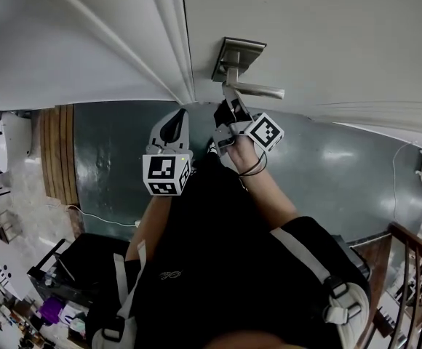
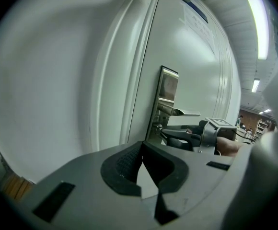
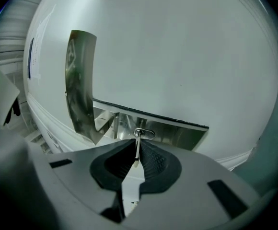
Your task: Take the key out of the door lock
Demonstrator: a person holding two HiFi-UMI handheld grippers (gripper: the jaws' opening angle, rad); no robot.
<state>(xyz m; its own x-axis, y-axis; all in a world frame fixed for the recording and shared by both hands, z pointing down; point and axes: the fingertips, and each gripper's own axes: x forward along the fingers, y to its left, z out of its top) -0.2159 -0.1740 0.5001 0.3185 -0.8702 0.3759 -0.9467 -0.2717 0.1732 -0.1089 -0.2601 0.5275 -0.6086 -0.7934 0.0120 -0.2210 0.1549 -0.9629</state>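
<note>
At the left, the left gripper point(image 1: 172, 126) hangs near the white door point(image 1: 327, 35) with its ribbed black pads point(image 2: 122, 164) closed together on nothing, so I think it cannot steady anything if the pull goes badly. To its right, the right gripper point(image 1: 231, 107) holds its jaws narrow on the thin, flat metal key point(image 3: 137, 146), which sits in the oval lock point(image 3: 145, 133) below the brushed steel lever handle point(image 1: 258, 89). The smooth metal is pinched only near the pad tips, so a crooked pull may jam it in the lock or let it slip out and fall.
</note>
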